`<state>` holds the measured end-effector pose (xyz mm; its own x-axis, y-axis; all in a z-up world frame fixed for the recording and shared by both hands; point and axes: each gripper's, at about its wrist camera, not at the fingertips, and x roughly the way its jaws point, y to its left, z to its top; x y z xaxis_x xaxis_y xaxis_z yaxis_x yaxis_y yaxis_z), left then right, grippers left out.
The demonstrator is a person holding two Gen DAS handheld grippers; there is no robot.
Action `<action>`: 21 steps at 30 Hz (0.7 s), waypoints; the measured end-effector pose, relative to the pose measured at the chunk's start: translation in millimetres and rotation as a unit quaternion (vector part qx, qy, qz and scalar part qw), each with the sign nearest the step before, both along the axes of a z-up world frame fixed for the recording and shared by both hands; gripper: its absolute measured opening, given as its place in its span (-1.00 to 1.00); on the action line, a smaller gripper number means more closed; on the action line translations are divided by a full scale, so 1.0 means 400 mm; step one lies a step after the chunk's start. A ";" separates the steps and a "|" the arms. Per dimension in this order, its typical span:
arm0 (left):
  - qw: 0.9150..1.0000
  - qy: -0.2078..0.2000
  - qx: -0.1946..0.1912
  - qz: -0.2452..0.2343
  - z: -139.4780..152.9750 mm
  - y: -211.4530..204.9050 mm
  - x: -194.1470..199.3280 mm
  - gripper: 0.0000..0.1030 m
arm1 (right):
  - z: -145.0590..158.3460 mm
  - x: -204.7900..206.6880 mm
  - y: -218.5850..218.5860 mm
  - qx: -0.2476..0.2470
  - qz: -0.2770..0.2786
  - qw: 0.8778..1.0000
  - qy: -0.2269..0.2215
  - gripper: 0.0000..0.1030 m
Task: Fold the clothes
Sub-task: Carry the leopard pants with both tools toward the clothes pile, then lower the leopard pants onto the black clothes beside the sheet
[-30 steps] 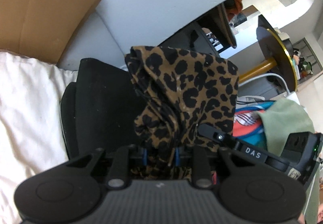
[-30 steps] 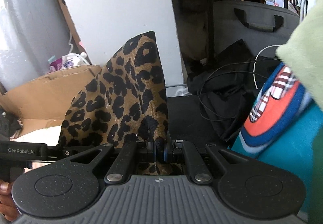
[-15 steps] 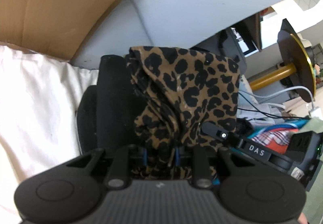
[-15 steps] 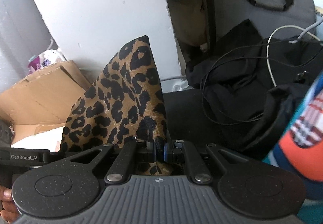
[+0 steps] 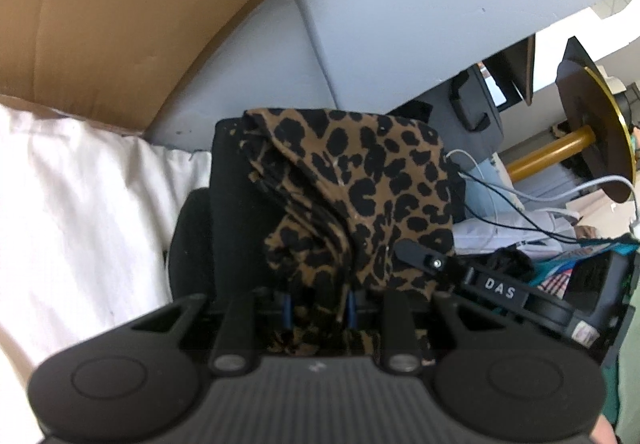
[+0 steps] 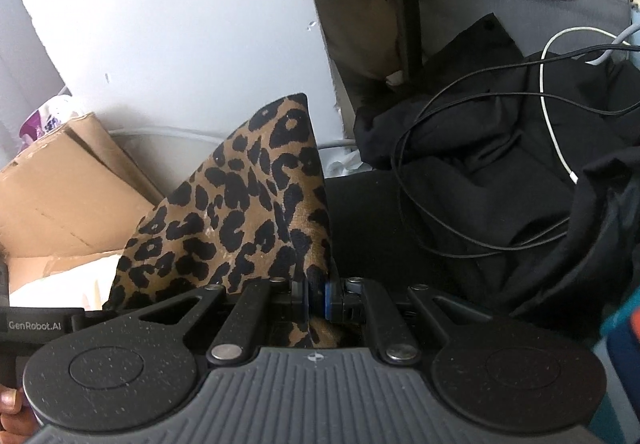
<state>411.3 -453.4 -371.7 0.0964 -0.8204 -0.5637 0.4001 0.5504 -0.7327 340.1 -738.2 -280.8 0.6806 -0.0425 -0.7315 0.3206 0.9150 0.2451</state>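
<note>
Both grippers lower now, left gripper [image 5: 318, 308] and right gripper [image 6: 316, 298] each clamped on leopard-print garment [image 5: 360, 179]; lay down level, edges matched, cloth taut, clear of cables [image 6: 472, 163]

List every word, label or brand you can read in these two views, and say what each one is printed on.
"DAS": white letters on the black body of the right gripper, seen in the left wrist view.
"GenRobot.AI": white letters on the black body of the left gripper, at the left edge of the right wrist view.
The purple and white package carries print too blurred to read.
</note>
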 end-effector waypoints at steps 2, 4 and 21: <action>1.000 -0.001 -0.004 0.005 -0.004 0.001 0.002 -0.51 | -0.002 0.008 0.001 -0.001 0.000 1.000 -0.001 -0.90; 1.000 0.002 -0.010 0.012 -0.011 0.005 0.008 -0.52 | -0.003 0.016 0.000 -0.003 0.000 1.000 -0.002 -0.90; 0.998 -0.002 0.057 0.033 -0.041 0.009 0.045 0.07 | 0.002 0.012 -0.009 -0.070 -0.041 0.996 -0.041 -0.66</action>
